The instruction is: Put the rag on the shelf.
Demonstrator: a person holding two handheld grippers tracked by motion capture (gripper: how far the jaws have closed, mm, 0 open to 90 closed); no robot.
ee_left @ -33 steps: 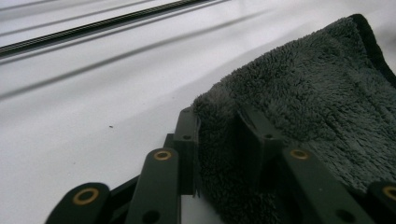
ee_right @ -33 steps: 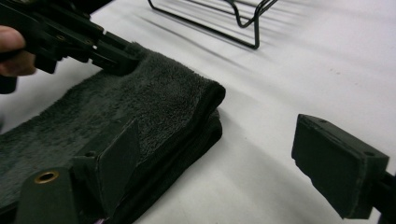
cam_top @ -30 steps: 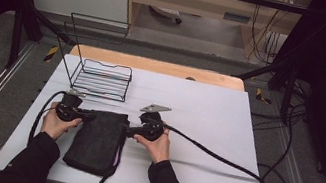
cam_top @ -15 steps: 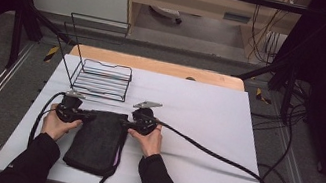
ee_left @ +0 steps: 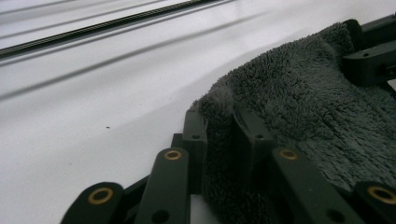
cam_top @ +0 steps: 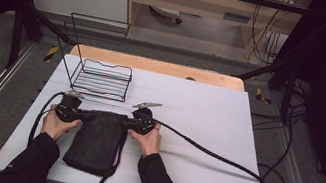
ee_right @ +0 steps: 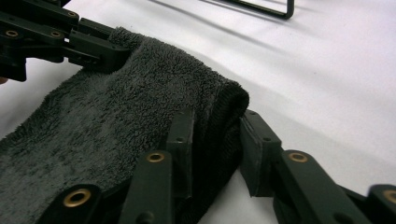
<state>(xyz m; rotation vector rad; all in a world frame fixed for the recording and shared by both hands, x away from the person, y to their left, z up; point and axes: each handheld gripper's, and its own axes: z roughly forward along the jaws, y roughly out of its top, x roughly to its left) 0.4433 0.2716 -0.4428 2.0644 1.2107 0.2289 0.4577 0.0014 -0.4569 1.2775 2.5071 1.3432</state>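
Note:
A dark grey fluffy towel (cam_top: 96, 140) lies folded on the white table (cam_top: 208, 109), near the front edge. My left gripper (cam_top: 89, 116) is shut on its far left corner; in the left gripper view the pile (ee_left: 299, 102) is pinched between the two jaws of that gripper (ee_left: 219, 116). My right gripper (cam_top: 128, 124) is shut on the far right corner, where the thick folded edge (ee_right: 116, 107) sits between the jaws of that gripper (ee_right: 215, 126). Each gripper view also shows the opposite gripper on the other corner: the right one (ee_left: 369, 56) and the left one (ee_right: 112, 49).
A black wire rack (cam_top: 102, 78) stands just beyond the towel, toward the table's far left. The right gripper's black cable (cam_top: 211, 153) trails across the table to the right edge. A wooden board (cam_top: 155, 65) runs along the far edge.
My right gripper has moved left onto the towel's far right corner. The left gripper has stayed on the far left corner.

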